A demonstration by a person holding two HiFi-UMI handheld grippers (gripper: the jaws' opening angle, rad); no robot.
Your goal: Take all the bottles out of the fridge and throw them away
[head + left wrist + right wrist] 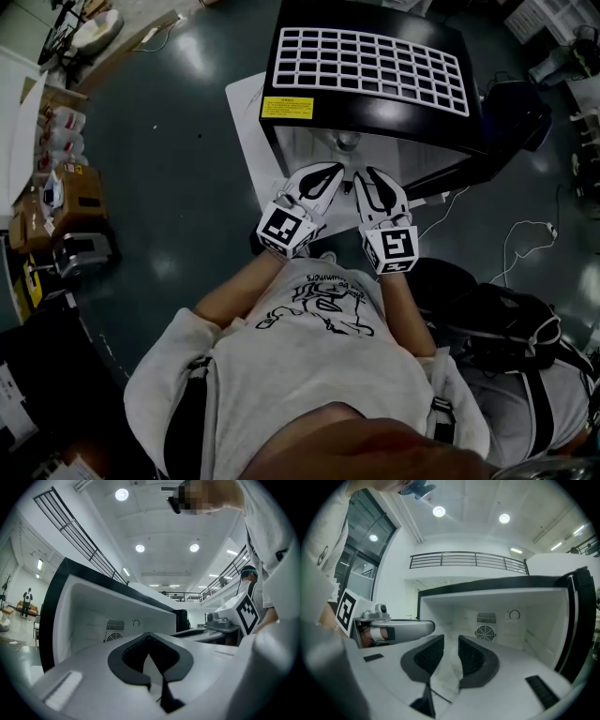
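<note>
Showing black fridge (375,117), yellow label (286,107) on top, print illegible

- Head view dim — soft glare patches on the dark floor (169,122).
- Gripper views bright under round ceiling lights (122,494); fridge (454,613) interior evenly lit.
- Fisheye bending, black corners, near surfaces blurred.

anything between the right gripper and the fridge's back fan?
Nothing. In the right gripper view, only bare white fridge floor runs from the right gripper to the fan.
</note>
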